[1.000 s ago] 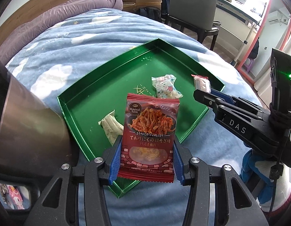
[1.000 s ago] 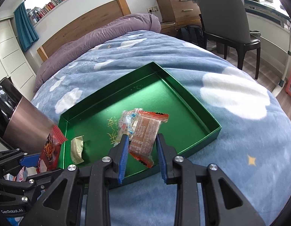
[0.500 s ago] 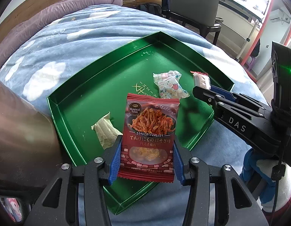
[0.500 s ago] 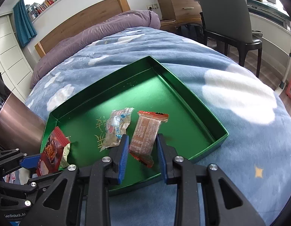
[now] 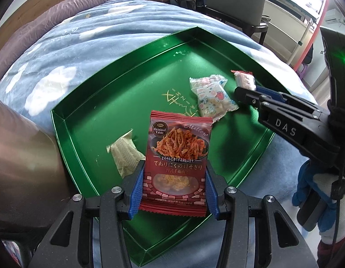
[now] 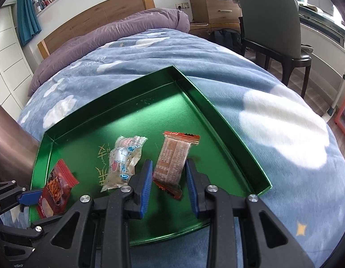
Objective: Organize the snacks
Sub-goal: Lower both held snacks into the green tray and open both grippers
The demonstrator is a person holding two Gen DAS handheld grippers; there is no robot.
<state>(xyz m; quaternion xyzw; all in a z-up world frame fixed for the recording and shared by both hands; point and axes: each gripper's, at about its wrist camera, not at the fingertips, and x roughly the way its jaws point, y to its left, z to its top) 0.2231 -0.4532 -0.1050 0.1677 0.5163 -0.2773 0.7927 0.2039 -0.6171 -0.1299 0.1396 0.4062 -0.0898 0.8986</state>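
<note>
A green tray [image 5: 87, 120] [image 6: 217, 114] lies on the bed. My left gripper [image 5: 174, 176] is shut on a red snack packet [image 5: 178, 156] and holds it over the tray's near corner; the packet also shows in the right wrist view [image 6: 56, 187]. My right gripper [image 6: 169, 174] stands open around a brown-and-red wafer packet [image 6: 174, 158] that rests in the tray, with a gap on both sides. A clear packet with cartoon print [image 5: 211, 93] [image 6: 123, 158] and a beige packet [image 5: 124, 154] lie in the tray.
The tray sits on a blue cloud-print blanket [image 6: 272, 89]. A brown metallic cylinder [image 5: 23, 167] stands close at the left. A dark chair [image 6: 275, 26], a desk and wooden drawers stand beyond the bed. A purple duvet [image 6: 127, 29] lies at the headboard.
Both grippers have moved forward over the tray. My right gripper's jaws have opened off the wafer packet, which now rests in the tray. The left still holds the red packet.
</note>
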